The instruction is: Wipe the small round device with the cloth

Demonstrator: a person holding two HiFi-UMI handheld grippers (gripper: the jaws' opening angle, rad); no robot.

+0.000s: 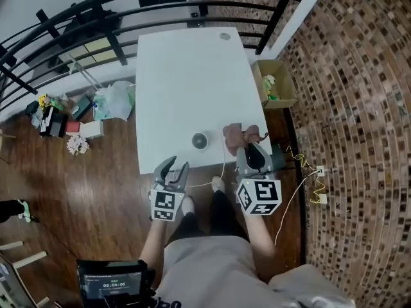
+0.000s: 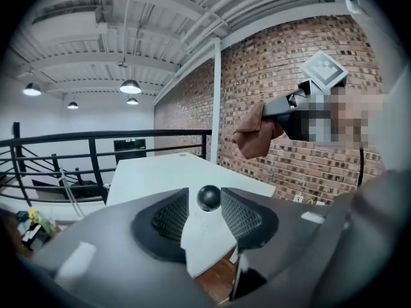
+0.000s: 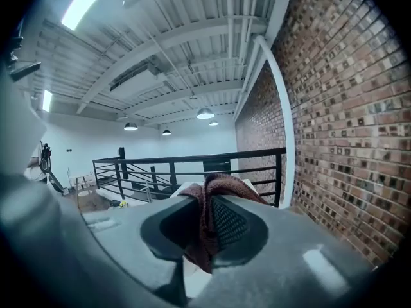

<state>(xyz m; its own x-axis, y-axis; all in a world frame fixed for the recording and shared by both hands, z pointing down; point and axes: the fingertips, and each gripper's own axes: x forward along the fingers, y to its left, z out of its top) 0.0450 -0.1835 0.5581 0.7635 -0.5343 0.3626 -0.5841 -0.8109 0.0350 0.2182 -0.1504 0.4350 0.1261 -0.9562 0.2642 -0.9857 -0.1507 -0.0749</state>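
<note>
A small round device (image 1: 200, 140) sits near the front edge of a white table (image 1: 186, 76). The left gripper (image 1: 173, 171) hovers near it, jaws apart and empty. The right gripper (image 1: 252, 151) has its jaws clenched on a reddish cloth (image 1: 236, 133) just right of the device.

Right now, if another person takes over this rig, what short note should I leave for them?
Left gripper: open, empty, just off the near edge of the white table.
Right gripper: shut on the cloth, which is held to the right of the device, not touching it.
Small round device: sits on the table, nothing touching it.
Done: cloth is in the grip.
Left: bring the cloth onto the device and wipe it.
</note>
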